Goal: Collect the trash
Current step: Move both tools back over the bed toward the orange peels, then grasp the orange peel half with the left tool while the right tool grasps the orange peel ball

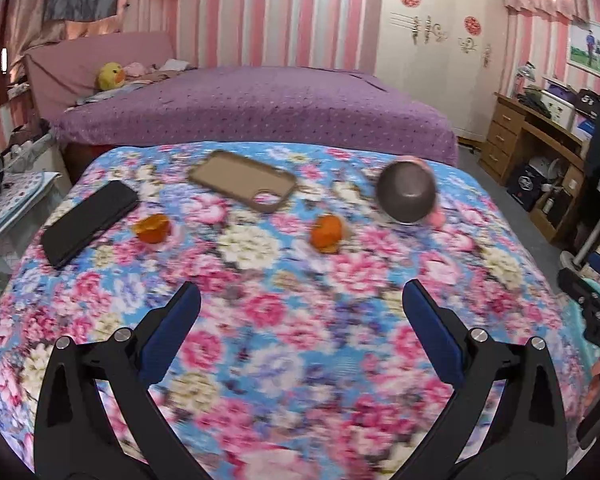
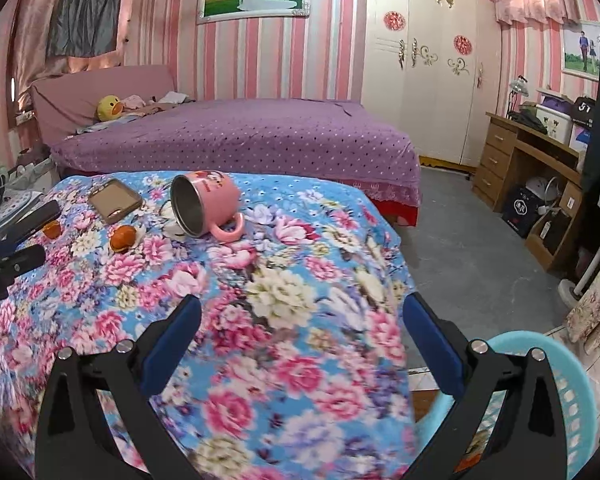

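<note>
Both the left gripper (image 1: 302, 300) and right gripper (image 2: 302, 312) hover over the floral desk (image 1: 284, 320), jaws spread wide, holding and touching nothing.

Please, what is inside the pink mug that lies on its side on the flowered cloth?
The pink mug shows a bare steel lining and nothing inside, as far as its open mouth reveals. The deepest part stays shadowed.

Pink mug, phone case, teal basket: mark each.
pink mug (image 2: 216, 196), right wrist view, on its outer side wall.
phone case (image 1: 240, 178), left wrist view, on its inner face.
teal basket (image 2: 540, 340), right wrist view, on its rim.
</note>
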